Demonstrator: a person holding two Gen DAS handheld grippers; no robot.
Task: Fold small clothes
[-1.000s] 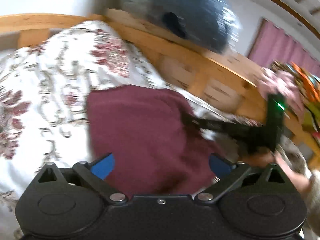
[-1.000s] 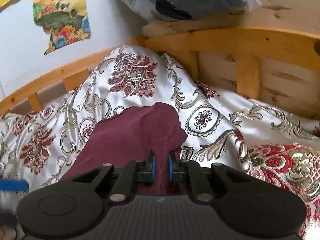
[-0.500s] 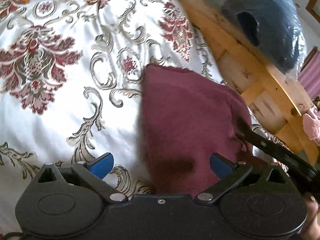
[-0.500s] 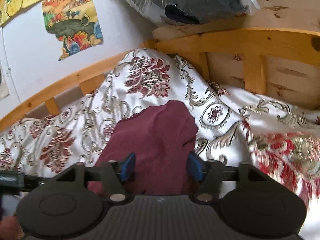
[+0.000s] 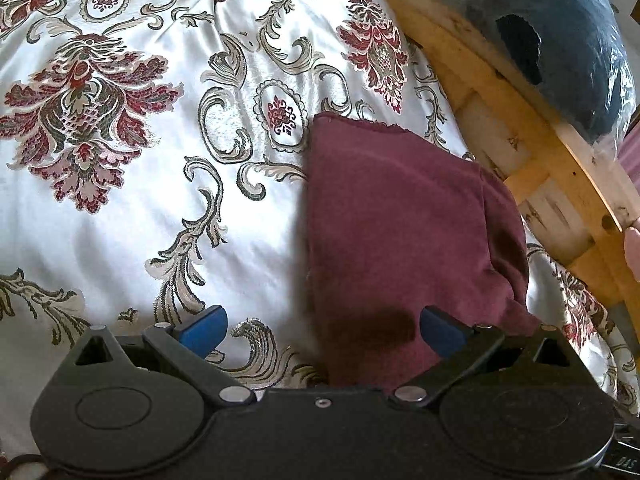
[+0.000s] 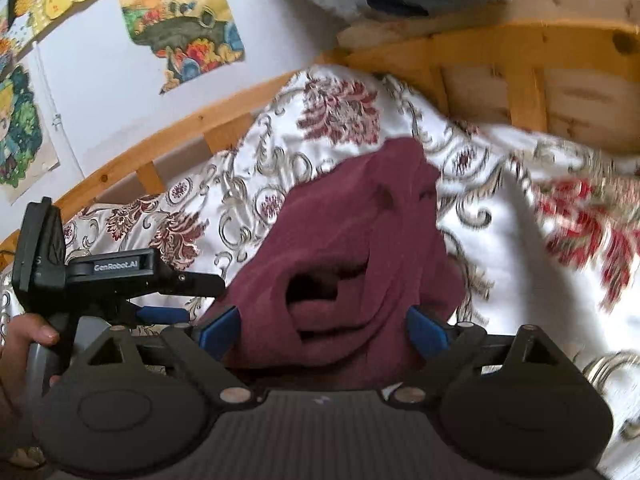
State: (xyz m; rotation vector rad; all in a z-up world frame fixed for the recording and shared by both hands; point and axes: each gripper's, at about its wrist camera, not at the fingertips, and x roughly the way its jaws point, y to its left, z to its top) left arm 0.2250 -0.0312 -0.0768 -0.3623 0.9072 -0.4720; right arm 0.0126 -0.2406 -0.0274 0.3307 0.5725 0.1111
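Observation:
A dark red garment (image 5: 404,232) lies folded on a white bedspread (image 5: 152,208) with red and grey flowers. My left gripper (image 5: 320,328) is open just over its near edge, and the cloth lies under the gap without being pinched. In the right wrist view the same garment (image 6: 360,240) lies bunched with an opening facing me. My right gripper (image 6: 324,330) has its jaws opening wide; the cloth lies between them but the pads do not press it. The left gripper (image 6: 160,314) and a hand (image 6: 24,332) on it show at the left.
A wooden bed frame (image 5: 532,148) runs along the right and far side. A dark bundle in clear plastic (image 5: 560,40) rests on top of the frame. Colourful posters (image 6: 180,20) hang on the white wall behind the bed.
My right gripper let go of the garment and its jaws spread wide as it drew back. My left gripper swung round and dipped toward the bedspread, staying open.

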